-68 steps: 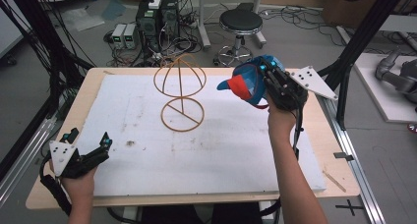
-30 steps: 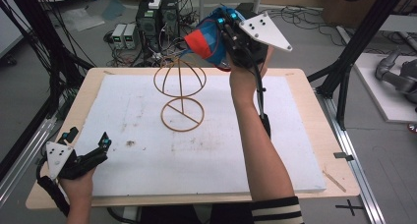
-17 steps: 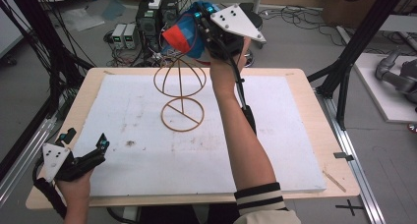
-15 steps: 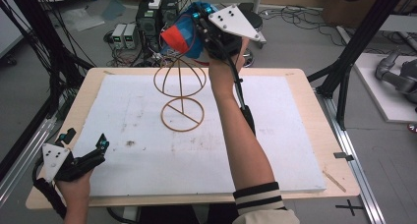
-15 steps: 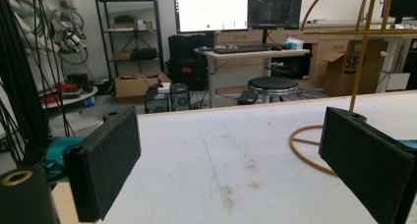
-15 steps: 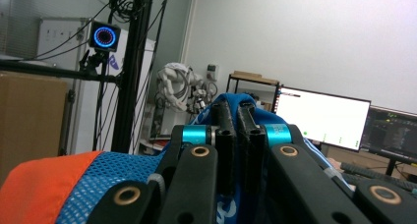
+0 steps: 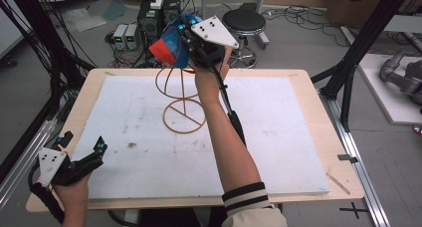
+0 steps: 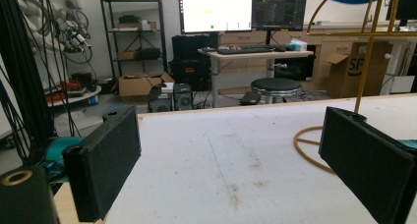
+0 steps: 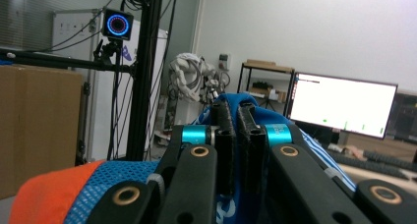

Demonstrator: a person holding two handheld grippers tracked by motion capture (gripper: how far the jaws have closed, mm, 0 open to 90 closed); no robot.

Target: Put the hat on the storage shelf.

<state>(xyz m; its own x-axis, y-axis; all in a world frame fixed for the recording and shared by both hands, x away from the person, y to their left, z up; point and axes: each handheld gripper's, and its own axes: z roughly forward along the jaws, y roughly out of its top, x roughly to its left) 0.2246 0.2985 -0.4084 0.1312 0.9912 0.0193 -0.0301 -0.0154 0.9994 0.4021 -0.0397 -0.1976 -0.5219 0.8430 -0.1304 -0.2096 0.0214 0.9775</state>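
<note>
A blue mesh cap (image 7: 170, 47) with a red-orange brim hangs in the air, and my right gripper (image 7: 186, 36) is shut on its fabric. It is just above the top loop of a gold wire stand (image 7: 183, 105) that rises from the white board (image 7: 278, 137). In the right gripper view the jaws of my right gripper (image 9: 236, 121) pinch blue cloth, with the cap's orange brim (image 9: 54, 197) at lower left. My left gripper (image 7: 95, 150) rests at the board's front left corner, open and holding nothing. In the left gripper view the left gripper (image 8: 236, 155) faces the stand (image 8: 366, 52).
A black stool (image 7: 243, 22) and electronic boxes (image 7: 127, 35) stand on the floor behind the table. Black frame posts (image 7: 348, 82) rise at both sides. A grey robot arm (image 7: 403, 80) lies on a side table at right.
My right gripper has carried the cap from the table's right side up and leftward to just above the wire stand's top. The left gripper has stayed put.
</note>
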